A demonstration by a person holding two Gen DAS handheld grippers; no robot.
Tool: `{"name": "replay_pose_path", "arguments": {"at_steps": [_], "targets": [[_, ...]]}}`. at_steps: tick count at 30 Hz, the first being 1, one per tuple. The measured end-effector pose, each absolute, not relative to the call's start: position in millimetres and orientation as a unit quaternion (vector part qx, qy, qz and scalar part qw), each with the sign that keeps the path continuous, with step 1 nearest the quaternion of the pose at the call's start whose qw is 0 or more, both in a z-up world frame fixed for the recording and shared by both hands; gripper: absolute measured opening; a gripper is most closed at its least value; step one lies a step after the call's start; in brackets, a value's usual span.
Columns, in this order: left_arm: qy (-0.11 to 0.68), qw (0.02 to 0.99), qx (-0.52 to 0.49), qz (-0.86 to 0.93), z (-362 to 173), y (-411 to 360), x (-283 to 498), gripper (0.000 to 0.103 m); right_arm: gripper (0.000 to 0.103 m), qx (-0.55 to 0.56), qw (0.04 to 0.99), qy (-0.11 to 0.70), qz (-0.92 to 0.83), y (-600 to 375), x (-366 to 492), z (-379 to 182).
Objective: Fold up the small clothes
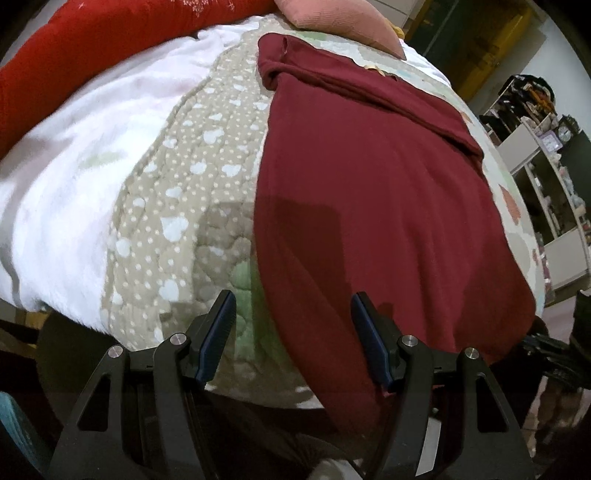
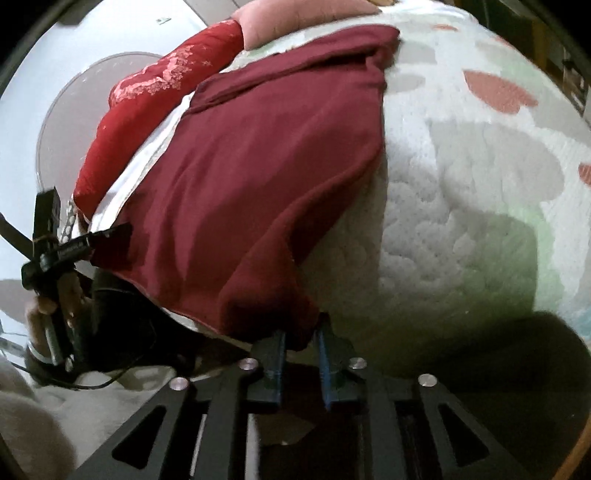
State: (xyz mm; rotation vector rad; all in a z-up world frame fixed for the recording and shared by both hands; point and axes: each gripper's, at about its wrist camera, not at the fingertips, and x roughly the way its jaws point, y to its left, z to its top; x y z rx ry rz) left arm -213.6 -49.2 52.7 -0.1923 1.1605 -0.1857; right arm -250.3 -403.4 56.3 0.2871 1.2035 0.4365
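A maroon garment point(image 1: 373, 192) lies spread on a bed, with a folded strip along its far edge. My left gripper point(image 1: 293, 299) is open, its jaws wide apart just above the garment's near left edge, holding nothing. In the right wrist view the same maroon garment point(image 2: 258, 184) fills the middle. My right gripper point(image 2: 300, 332) is shut on the garment's near right corner, with cloth bunched between the blue pads. The left gripper point(image 2: 107, 234) also shows at the left in the right wrist view, by the garment's other near corner.
The bed has a quilted cover point(image 2: 461, 206) with hearts and a dotted beige panel point(image 1: 177, 206). A white blanket point(image 1: 74, 192), a red cushion point(image 1: 85, 48) and a pink pillow point(image 1: 340, 18) lie at the far side. Shelves point(image 1: 546, 173) stand to the right.
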Motion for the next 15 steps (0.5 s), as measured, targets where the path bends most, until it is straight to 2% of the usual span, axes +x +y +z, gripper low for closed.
{"name": "replay_pose_path", "arguments": {"at_steps": [1, 3, 6, 9, 15], "targets": [[0.546, 0.828, -0.092, -0.089, 52.8, -49.0, -214.8, 0.065, 0.036, 0.135, 0.792, 0.558, 0.208, -403.5, -251.2, 58.2], [0.546, 0.828, -0.089, -0.089, 52.2, -49.3, -215.2, 0.065, 0.047, 0.145, 0.794, 0.55, 0.215, -408.0, -250.4, 64.9], [0.548, 0.827, -0.087, -0.089, 48.7, -51.7, -214.0, 0.065, 0.049, 0.17, 0.801, 0.528, 0.224, -421.2, -253.2, 76.7], [0.548, 0.827, -0.084, -0.092, 48.3, -55.1, -213.8, 0.065, 0.059, 0.18, 0.804, 0.528, 0.206, -424.2, -248.7, 70.7], [0.555, 0.822, -0.077, -0.101, 43.7, -56.2, -216.0, 0.065, 0.059, 0.172, 0.78, 0.571, 0.19, -411.6, -237.6, 39.7]]}}
